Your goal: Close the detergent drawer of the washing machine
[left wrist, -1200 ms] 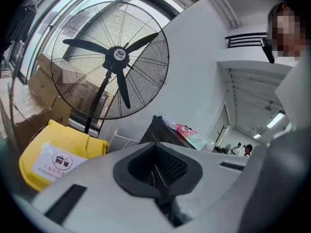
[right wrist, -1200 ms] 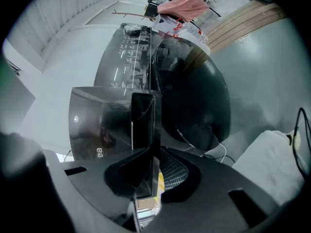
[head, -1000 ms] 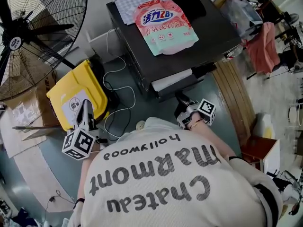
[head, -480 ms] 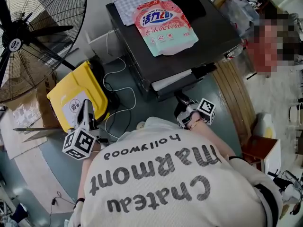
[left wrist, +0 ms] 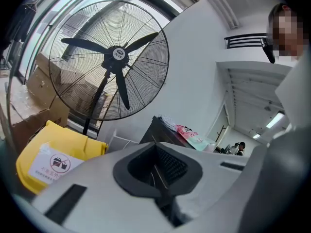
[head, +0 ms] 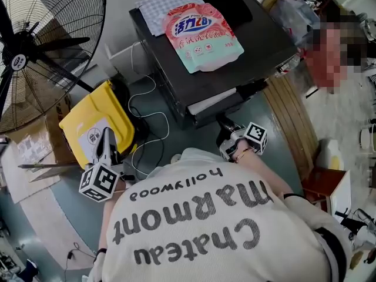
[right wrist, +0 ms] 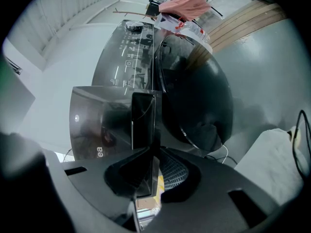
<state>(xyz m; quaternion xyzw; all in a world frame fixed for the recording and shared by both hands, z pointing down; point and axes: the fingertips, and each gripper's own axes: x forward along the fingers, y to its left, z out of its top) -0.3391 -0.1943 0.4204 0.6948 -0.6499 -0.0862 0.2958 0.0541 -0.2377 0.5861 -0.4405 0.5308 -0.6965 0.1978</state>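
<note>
The dark washing machine (head: 258, 40) stands ahead of me, its detergent drawer (head: 212, 100) pulled out and showing a white side. My right gripper (head: 225, 127) sits at the drawer's front. In the right gripper view the jaws (right wrist: 146, 147) are closed on the drawer's glossy dark front panel (right wrist: 142, 118), with the round door (right wrist: 199, 96) beside it. My left gripper (head: 107, 135) hangs off to the left over a yellow bin (head: 100, 113). Its pads (left wrist: 158, 165) meet with nothing between them, and it points toward the fan.
A pink detergent bag (head: 202, 34) and a checked cloth (head: 157, 6) lie on top of the machine. A big floor fan (head: 35, 46) stands at the left. White cables (head: 147, 119) trail on the floor. Wooden planks (head: 289, 116) lean at the right. A person stands at the far right.
</note>
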